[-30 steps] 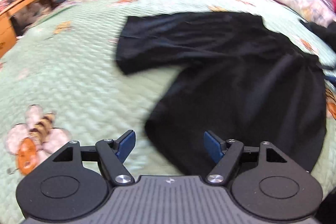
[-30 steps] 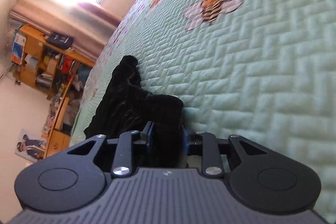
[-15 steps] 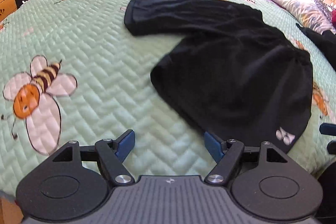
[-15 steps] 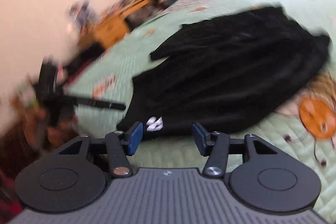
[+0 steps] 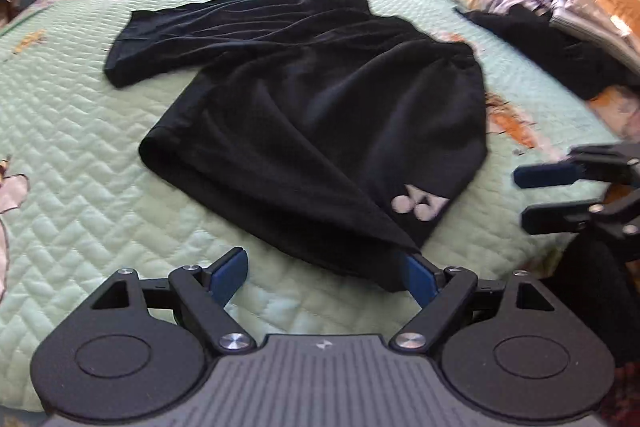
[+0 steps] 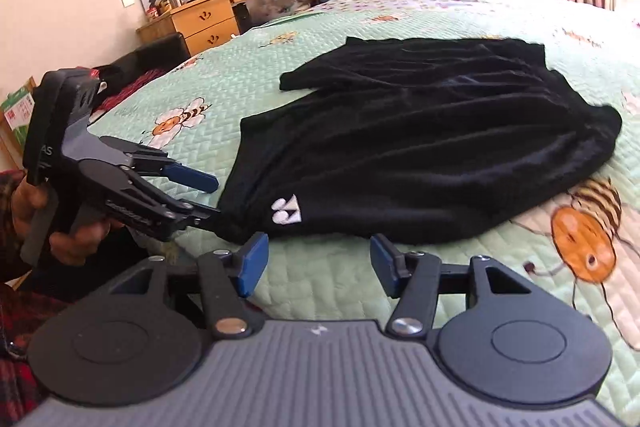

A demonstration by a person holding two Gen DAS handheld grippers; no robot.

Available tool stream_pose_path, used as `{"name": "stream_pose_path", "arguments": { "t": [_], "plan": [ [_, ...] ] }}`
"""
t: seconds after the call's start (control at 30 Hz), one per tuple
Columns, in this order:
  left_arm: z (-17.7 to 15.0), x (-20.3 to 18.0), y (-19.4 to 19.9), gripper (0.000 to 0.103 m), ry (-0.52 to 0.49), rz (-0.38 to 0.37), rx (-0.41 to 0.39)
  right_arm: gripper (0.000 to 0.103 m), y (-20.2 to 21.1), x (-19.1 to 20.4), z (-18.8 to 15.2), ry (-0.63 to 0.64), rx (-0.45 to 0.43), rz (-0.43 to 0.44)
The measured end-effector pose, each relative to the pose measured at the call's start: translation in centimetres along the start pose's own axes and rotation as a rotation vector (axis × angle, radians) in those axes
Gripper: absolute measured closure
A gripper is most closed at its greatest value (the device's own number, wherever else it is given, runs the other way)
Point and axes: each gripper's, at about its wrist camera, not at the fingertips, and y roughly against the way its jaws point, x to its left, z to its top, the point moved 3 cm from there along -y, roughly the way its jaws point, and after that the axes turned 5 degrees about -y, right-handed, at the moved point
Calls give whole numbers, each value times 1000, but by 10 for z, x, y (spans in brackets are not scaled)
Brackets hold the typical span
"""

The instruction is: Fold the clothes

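One pair of black shorts [image 5: 320, 115] lay spread near the bed [image 5: 80, 155] edge. Two grippers, left gripper [image 5: 324, 273] & right gripper [image 6: 316, 261], were both opening w/ nothing gripped, beside the hem.

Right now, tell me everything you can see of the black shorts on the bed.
The black shorts lie spread and rumpled on the green quilted bedspread, one leg splayed out sideways. The fabric looks soft and matte, with long creases. A small white logo sits near the hem corner closest to both grippers. The left gripper, jaws opening, has that hem edge at its right finger; nothing is pinched. The right gripper, also opening, is just short of the hem, empty.
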Motion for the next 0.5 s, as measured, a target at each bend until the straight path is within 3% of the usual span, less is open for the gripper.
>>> {"name": "stream_pose_path", "arguments": {
  "t": [0.1,0.27,0.37,0.5],
  "plan": [
    [-2,12,4,18,55,5,-2,44,-1,2,-4,15,17,46],
    [2,37,15,18,140,86,-21,44,-9,14,-7,36,27,102],
    [10,47,18,18,82,234,-46,44,-12,19,-8,39,27,111],
    [19,46,0,18,-181,519,-47,38,-15,23,-9,32,26,116]
  ]
}}
